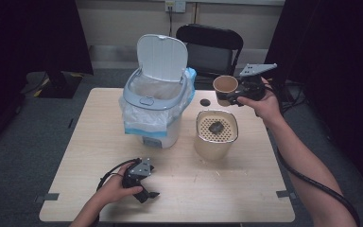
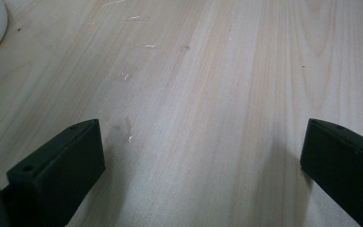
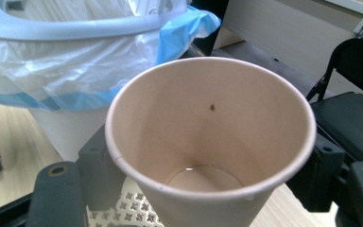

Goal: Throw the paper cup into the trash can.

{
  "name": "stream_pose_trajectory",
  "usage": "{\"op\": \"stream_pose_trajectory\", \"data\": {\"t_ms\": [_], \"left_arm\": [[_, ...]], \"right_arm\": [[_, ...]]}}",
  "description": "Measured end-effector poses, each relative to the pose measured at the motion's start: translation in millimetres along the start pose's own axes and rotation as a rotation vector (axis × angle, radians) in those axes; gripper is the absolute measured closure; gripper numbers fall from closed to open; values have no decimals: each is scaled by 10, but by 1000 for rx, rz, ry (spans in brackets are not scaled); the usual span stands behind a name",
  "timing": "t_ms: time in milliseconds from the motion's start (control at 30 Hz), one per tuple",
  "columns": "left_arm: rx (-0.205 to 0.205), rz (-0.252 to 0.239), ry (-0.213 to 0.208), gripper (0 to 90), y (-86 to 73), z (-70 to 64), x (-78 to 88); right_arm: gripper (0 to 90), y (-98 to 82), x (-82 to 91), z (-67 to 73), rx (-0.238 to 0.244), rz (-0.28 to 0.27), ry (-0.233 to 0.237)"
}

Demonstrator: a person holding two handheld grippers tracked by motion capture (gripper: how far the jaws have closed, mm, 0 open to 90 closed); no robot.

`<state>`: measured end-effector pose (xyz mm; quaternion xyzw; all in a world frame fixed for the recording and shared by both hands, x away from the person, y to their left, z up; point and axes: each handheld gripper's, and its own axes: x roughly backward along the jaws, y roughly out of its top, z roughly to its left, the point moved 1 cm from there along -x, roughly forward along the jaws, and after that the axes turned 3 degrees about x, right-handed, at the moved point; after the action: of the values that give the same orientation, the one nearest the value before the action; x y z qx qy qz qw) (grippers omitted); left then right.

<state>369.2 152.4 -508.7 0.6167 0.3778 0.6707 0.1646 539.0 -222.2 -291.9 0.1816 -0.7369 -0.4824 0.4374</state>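
My right gripper (image 1: 234,97) is shut on a brown paper cup (image 1: 225,87), held tilted above the table's far right, past the strainer container. In the right gripper view the cup (image 3: 208,142) sits between the two black jaws, its mouth toward the camera, with a small dark speck on the inner wall and a little clear liquid at the bottom. My left gripper (image 1: 149,193) rests near the table's front edge; in the left gripper view its jaws stand wide apart over bare wood (image 2: 203,118) with nothing between them.
A white lidded bin (image 1: 157,101) lined with a blue-edged plastic bag stands open at table centre. A beige container with a perforated strainer top (image 1: 216,130) holds a dark lump. A small dark disc (image 1: 204,101) lies behind it. A black folding chair (image 1: 210,45) stands beyond the table.
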Motion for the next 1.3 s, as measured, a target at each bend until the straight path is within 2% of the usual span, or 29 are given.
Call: {"op": "stream_pose_trajectory", "data": {"t_ms": [700, 1300], "left_arm": [[-4, -9, -1, 0, 3, 1, -6], [-7, -8, -2, 0, 4, 3, -6]], "right_arm": [[257, 265, 45, 15, -6, -7, 36], [257, 527, 72, 35, -3, -16, 49]]}}
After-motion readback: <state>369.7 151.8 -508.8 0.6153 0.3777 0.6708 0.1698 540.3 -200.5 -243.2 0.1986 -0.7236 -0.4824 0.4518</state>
